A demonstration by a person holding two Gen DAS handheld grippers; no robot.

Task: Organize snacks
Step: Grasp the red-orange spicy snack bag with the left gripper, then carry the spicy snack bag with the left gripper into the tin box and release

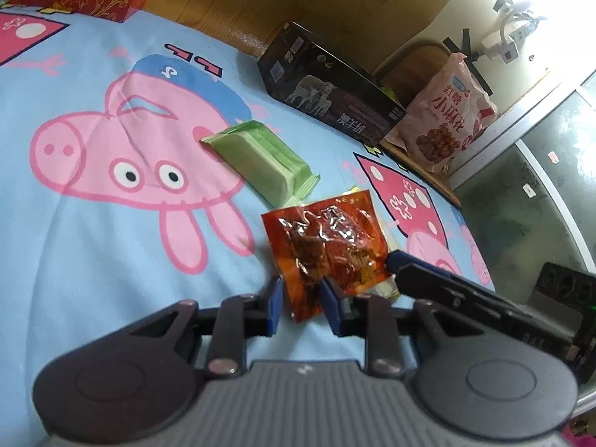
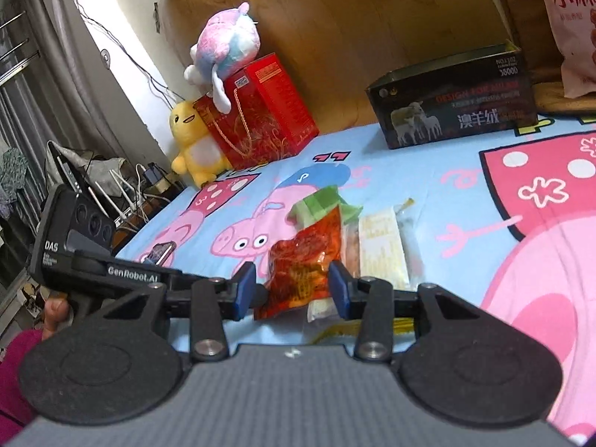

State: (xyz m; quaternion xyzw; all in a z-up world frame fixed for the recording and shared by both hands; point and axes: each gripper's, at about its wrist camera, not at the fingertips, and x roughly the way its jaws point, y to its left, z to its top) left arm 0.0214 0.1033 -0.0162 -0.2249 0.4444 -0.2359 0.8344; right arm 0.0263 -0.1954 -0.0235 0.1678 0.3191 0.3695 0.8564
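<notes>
A red-orange snack packet (image 1: 327,246) lies on the cartoon-pig bedsheet (image 1: 93,242). My left gripper (image 1: 302,305) stands open, its blue pads either side of the packet's near corner. My right gripper (image 2: 292,287) is also open, straddling the same packet (image 2: 305,264) from the other side. A green wrapped snack (image 1: 257,160) lies beyond it; it also shows in the right wrist view (image 2: 320,201). A pale yellow packet (image 2: 380,249) lies beside the red one. An open black box (image 1: 327,85) stands at the sheet's far edge, also in the right wrist view (image 2: 454,100).
A large pink snack bag (image 1: 443,111) stands on a stool by the black box. A red gift bag (image 2: 260,111), a yellow plush (image 2: 193,141) and a pastel plush (image 2: 223,48) sit against the wooden headboard (image 2: 354,18). Cables and routers lie off the bed's left.
</notes>
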